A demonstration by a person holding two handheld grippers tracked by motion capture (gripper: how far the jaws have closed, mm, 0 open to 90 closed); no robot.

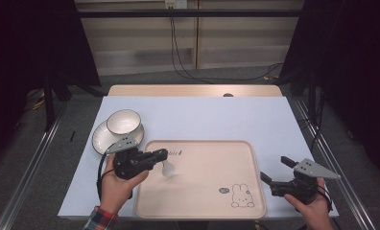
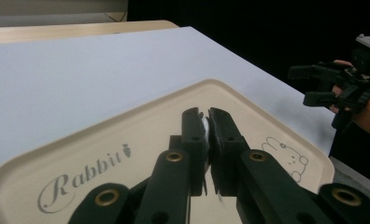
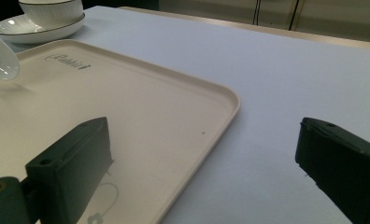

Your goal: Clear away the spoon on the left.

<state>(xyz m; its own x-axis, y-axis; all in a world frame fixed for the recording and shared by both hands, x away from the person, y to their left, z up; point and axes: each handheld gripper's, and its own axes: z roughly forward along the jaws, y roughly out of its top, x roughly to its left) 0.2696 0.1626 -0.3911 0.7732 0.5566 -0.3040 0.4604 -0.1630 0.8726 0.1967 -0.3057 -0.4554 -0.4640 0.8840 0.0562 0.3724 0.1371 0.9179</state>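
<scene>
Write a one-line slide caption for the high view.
Left tool holds a white spoon over the rabbit tray; right tool waits open beside it.

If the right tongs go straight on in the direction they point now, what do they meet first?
Probably the raised rim of the cream plastic tray: the open right tongs point over it toward the white ceramic spoon. Depth is unclear.

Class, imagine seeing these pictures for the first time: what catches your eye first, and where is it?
The left gripper holds a white spoon above the cream rabbit tray's left part. A bowl sits on a plate just beyond the tray's left corner. The right gripper is open at the tray's right edge.
</scene>
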